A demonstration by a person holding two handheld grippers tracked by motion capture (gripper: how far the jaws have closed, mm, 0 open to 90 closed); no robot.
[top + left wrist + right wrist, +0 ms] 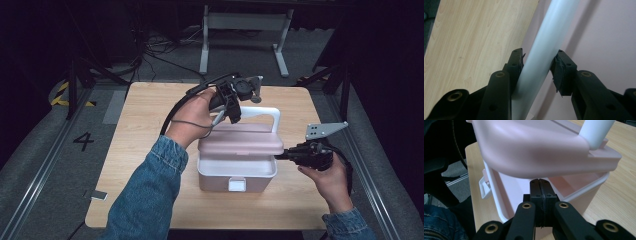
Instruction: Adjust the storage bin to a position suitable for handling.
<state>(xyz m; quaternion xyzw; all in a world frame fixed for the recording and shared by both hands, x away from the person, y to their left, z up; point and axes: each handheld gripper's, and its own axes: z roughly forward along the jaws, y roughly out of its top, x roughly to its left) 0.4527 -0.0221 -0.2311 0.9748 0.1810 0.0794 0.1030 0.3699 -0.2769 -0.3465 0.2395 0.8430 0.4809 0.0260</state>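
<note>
On the bench [150, 130] stands a pink box [235, 175]. Its lid [240, 141] is already raised off the rim, the left hand-held gripper [232, 107] clamped on the white handle [544, 50]. The right hand-held gripper [540, 192], jaws pressed together and empty, pokes under the lid's edge (seemingly steadying it); full opening looks unfinished.

Light wood-grain table [150, 150], rounded corners. One pink box [235, 177] with white front latch rests directly on it, beside the right gripper [280, 156], below the left gripper [234, 112].
</note>
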